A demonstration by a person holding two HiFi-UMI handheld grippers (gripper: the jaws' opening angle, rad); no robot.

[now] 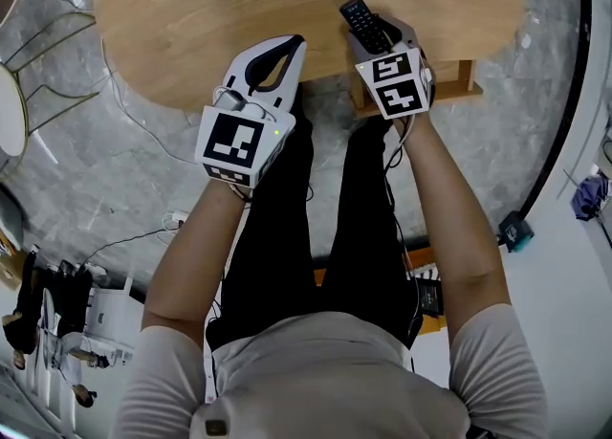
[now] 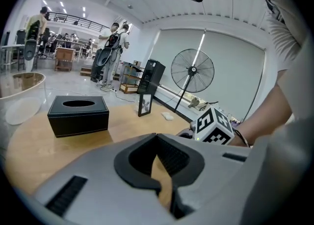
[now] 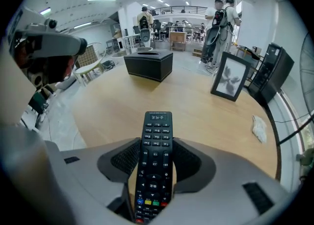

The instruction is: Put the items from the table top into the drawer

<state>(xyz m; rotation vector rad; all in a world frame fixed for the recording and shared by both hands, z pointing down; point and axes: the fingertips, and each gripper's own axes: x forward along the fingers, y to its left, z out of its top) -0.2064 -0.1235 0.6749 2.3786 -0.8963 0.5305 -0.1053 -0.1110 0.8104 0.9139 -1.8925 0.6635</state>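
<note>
A black remote control (image 3: 155, 160) sits lengthwise between the pads of my right gripper (image 3: 155, 145), which is shut on it. Its front end sticks out past the jaws. In the head view the remote (image 1: 363, 22) and right gripper (image 1: 375, 37) hang over the near edge of the round wooden table (image 1: 191, 26). To their left my left gripper (image 1: 296, 42) is shut with nothing in it, its tips meeting at the table's edge. In the left gripper view the left gripper (image 2: 157, 136) shows only tabletop through its closed loop.
On the table stand a black tissue box (image 3: 148, 65) and a picture frame (image 3: 228, 83), and a crumpled white tissue (image 3: 258, 128) lies at the right. A wooden piece (image 1: 457, 83) sticks out below the table edge by my right hand. A fan (image 2: 192, 70) and people stand beyond.
</note>
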